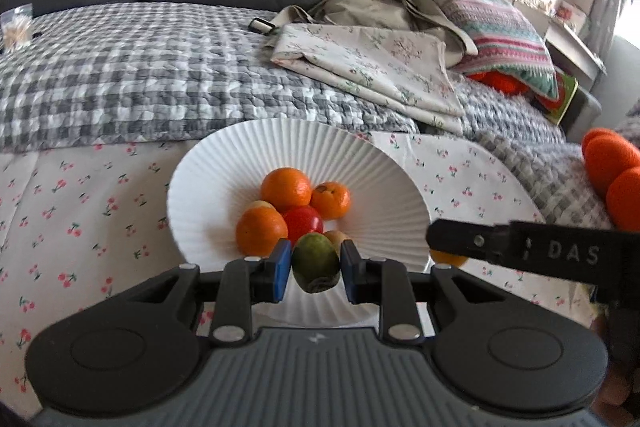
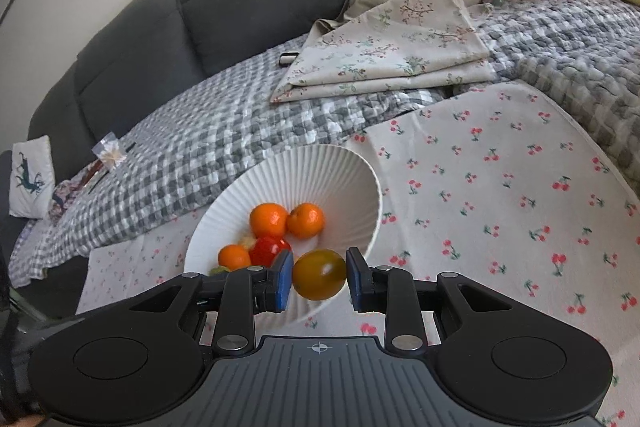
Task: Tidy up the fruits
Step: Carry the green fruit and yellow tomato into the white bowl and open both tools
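In the left wrist view the left gripper (image 1: 316,267) pinched a green oval fruit (image 1: 315,263) between its blue pads (image 1: 283,269), just over the near rim of the white ribbed bowl (image 1: 224,163); the fruit's long axis ran from the bowl's middle toward the camera, its darker, rough end nearest the lens. Behind it lay three oranges (image 1: 286,187) and a red fruit (image 1: 304,221), with two pale fruits mostly hidden among them (what kind, I could not tell). The other tool's black arm (image 1: 520,247) crossed in from the right, covering most of a small orange-yellow fruit (image 1: 448,259). In the right wrist view the right gripper (image 2: 319,277) clamped a roundish orange-green fruit (image 2: 319,274), with no clear long axis, over the bowl's (image 2: 320,171) near right edge above the cherry-print cloth (image 2: 500,187); the left gripper's green fruit showed only as a sliver (image 2: 219,270) behind the finger
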